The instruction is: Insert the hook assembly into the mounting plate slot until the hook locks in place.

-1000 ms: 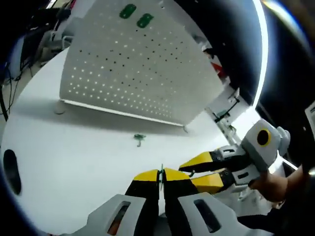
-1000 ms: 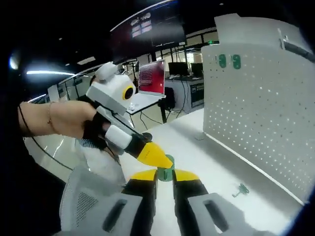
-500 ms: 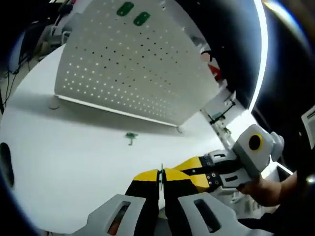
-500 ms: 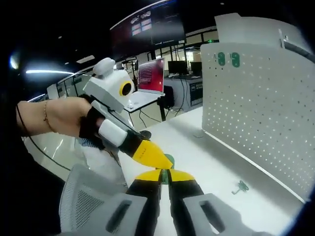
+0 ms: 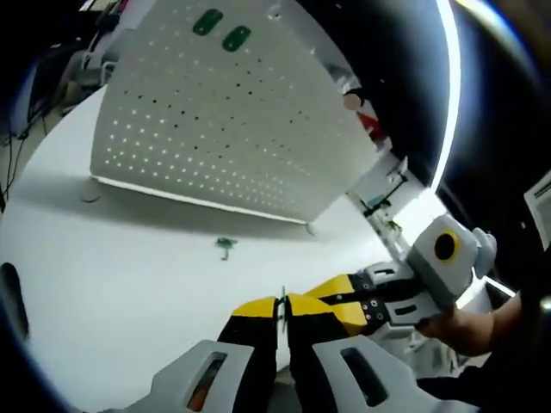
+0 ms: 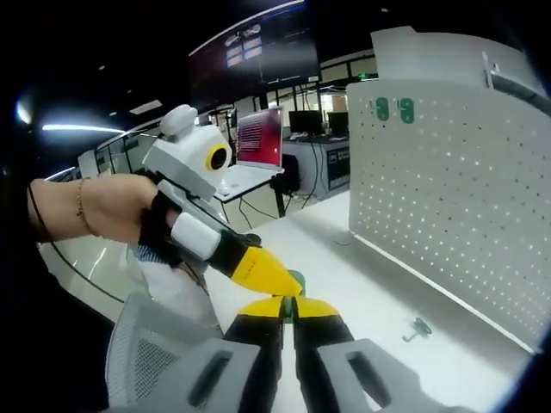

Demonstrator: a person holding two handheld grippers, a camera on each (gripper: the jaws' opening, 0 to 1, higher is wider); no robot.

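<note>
A white perforated mounting plate (image 5: 224, 120) stands upright on the white table (image 5: 112, 275), with two green hooks (image 5: 220, 29) fixed near its top. In the right gripper view the plate (image 6: 448, 189) fills the right side. A loose green hook (image 5: 225, 245) lies on the table in front of it, also seen as the loose hook (image 6: 419, 328). My left gripper (image 5: 282, 306) is shut on a thin green hook part. The right gripper (image 5: 331, 297) meets it from the right. My right gripper (image 6: 288, 305) is shut on the same green part (image 6: 295, 280), and the left gripper (image 6: 284, 284) touches it from the left.
A hand (image 6: 95, 206) holds the left gripper. A laptop with a red screen (image 6: 258, 138) sits on a desk behind, and a grey mesh chair back (image 6: 146, 353) is at the lower left. Brackets and small parts (image 5: 379, 206) lie right of the plate.
My right gripper's jaws, slightly apart around the green part a second ago, have closed onto it. Both views have shifted slightly; the loose hook lies where it was.
</note>
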